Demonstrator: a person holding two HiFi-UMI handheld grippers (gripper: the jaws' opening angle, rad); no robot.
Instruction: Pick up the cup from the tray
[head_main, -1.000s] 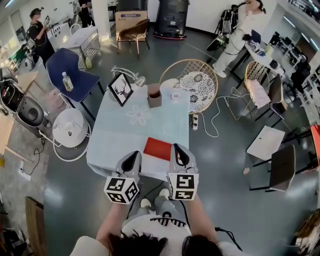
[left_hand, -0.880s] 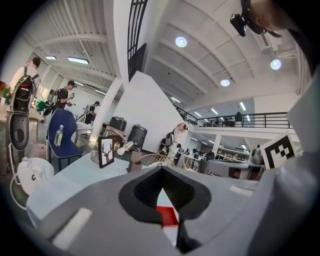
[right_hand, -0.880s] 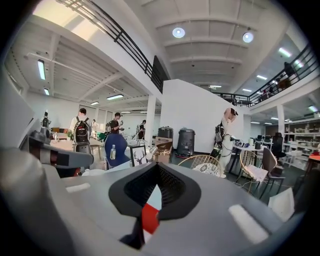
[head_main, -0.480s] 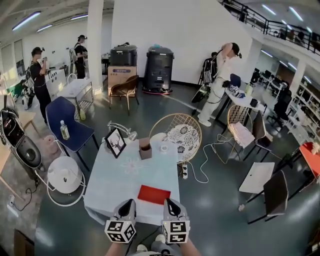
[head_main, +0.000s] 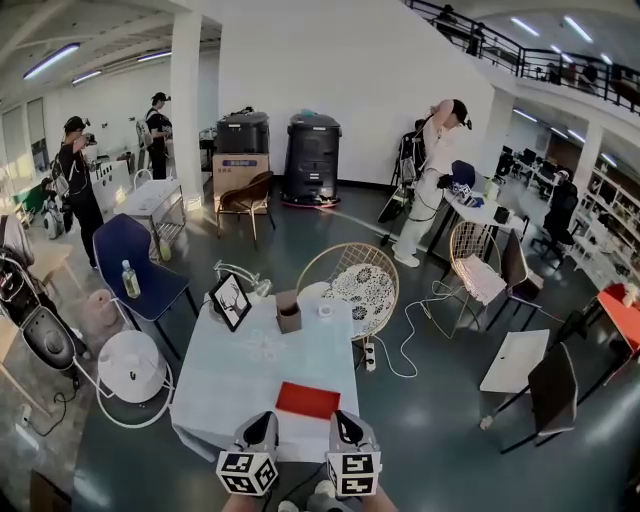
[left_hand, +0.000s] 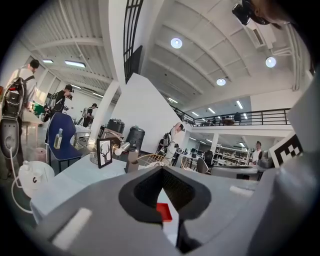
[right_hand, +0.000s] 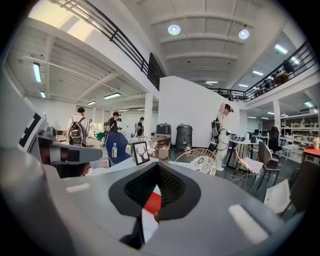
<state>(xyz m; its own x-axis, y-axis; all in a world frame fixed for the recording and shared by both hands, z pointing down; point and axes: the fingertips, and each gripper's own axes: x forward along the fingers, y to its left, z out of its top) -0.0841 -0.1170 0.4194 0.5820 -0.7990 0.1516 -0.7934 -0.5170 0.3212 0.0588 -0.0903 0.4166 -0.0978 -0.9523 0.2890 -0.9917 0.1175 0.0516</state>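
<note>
A flat red tray (head_main: 306, 399) lies on the pale blue table (head_main: 250, 365) near its front edge. A small white cup-like object (head_main: 325, 310) stands at the table's far end, well apart from the tray. My left gripper (head_main: 262, 422) and right gripper (head_main: 343, 420) hover side by side at the near table edge, just short of the tray. Both are shut and hold nothing. The left gripper (left_hand: 161, 172) shows the red tray (left_hand: 164, 212) through the gap behind its closed tips. The right gripper (right_hand: 156, 167) shows the tray (right_hand: 153, 202) the same way.
A framed deer picture (head_main: 231, 300) and a brown box (head_main: 289, 315) stand at the table's far end. A wicker chair (head_main: 350, 285) sits beyond, a blue chair (head_main: 135, 260) and a white round appliance (head_main: 130, 365) to the left. People stand farther off.
The head view has tilted upward, so the table and both grippers sit lower in the frame. The grippers stay shut, side by side at the near edge.
</note>
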